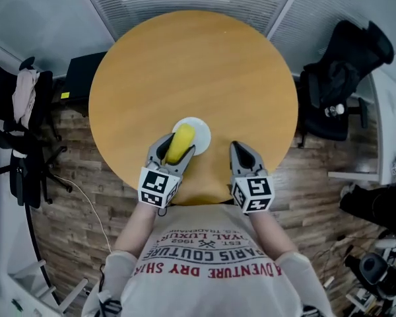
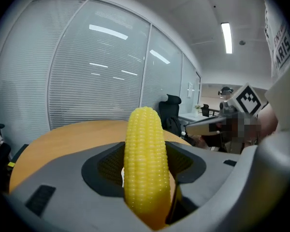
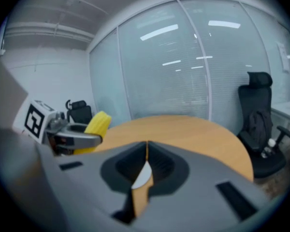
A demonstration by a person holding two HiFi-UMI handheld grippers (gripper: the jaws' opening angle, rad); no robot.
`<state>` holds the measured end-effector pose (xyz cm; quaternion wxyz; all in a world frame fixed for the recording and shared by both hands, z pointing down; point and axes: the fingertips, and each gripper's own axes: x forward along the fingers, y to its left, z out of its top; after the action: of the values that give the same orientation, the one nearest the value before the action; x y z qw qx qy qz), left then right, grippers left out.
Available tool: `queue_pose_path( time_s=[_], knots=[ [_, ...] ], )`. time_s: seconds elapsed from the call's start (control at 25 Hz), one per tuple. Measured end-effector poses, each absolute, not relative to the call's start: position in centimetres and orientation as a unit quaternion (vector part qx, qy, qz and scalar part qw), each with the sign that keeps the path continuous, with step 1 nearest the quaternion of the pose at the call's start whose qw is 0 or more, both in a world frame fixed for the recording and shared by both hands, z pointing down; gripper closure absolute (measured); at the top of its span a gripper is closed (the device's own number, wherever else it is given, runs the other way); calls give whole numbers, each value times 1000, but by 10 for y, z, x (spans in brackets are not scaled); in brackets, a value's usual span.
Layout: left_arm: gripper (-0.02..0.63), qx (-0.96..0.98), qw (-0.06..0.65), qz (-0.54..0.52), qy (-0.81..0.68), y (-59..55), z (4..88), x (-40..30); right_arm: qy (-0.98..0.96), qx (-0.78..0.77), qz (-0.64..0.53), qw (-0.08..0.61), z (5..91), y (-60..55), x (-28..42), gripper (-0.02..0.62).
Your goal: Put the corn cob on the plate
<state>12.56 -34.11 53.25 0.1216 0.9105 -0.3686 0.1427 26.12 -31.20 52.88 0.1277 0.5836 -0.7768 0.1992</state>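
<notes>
Round wooden desk with one white plate

The desk point(image 1: 185, 65) has a round top of light orange-brown wood with a smooth, even surface, and it stands on a floor point(image 1: 72, 197) of dark wooden planks. A small white round plate point(image 1: 202, 136) lies flat on the desk, on the half nearest the person and well inside the rim, close to the middle line of the top. In the head view the plate's left part is covered, so only its right side and part of its far rim show against the wood.
</notes>
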Motion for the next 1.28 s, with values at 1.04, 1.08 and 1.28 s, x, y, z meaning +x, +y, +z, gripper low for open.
queue_pose_path(
  time_s=[1.04,1.08,1.28],
  knots=[
    [324,797,293,328,-414,-381,728,154,-815,507,232,158,572,-369,283,566],
    [324,796,294,333,-412,-381,730,154,-816,504,233,159,572,-370,282,566],
    [324,795,278,354,-406,-382,736,156,-812,506,244,158,578,-367,289,566]
  ],
)
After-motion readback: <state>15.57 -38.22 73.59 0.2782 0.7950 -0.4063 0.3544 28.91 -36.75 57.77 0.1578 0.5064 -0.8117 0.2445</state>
